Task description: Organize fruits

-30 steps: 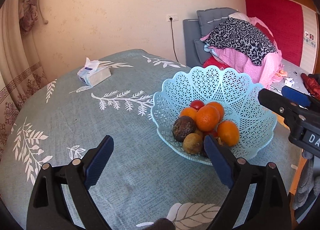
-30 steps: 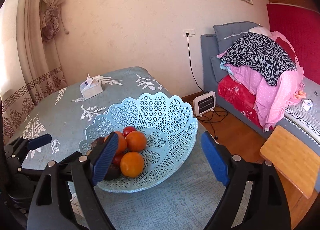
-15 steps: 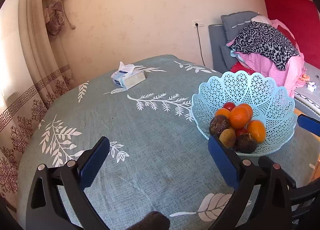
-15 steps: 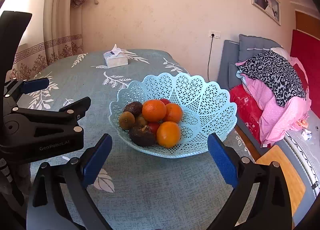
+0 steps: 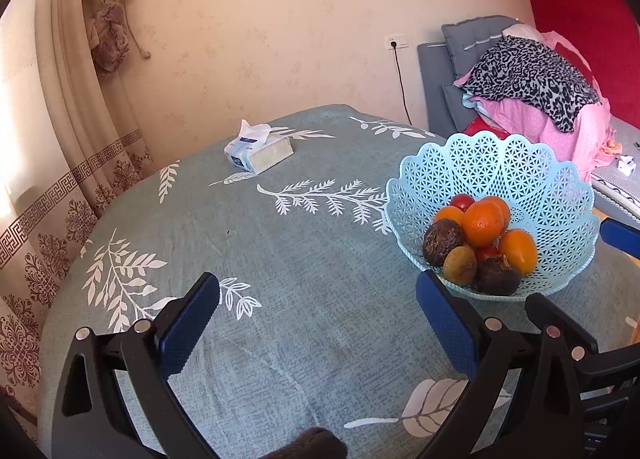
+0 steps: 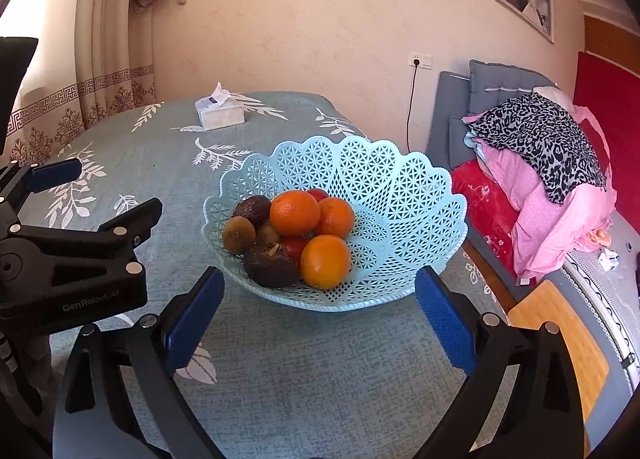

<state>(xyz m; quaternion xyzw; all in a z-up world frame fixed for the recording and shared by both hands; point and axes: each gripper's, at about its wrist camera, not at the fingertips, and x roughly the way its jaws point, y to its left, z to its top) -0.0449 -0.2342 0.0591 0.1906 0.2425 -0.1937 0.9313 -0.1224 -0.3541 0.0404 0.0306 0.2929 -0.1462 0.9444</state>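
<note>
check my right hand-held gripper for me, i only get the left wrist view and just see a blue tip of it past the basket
Observer: The right hand-held gripper is open and holds nothing. The basket sits centred just ahead of it, and neither pad presses on it.
Operator: anything beside the table on that side
Observer: Yes, a flat wooden surface stands lower than the table, close to its right edge.
Operator: how does my left one sit from there
Observer: The left hand-held gripper is open over the cloth, left of the basket and clear of its rim.
</note>
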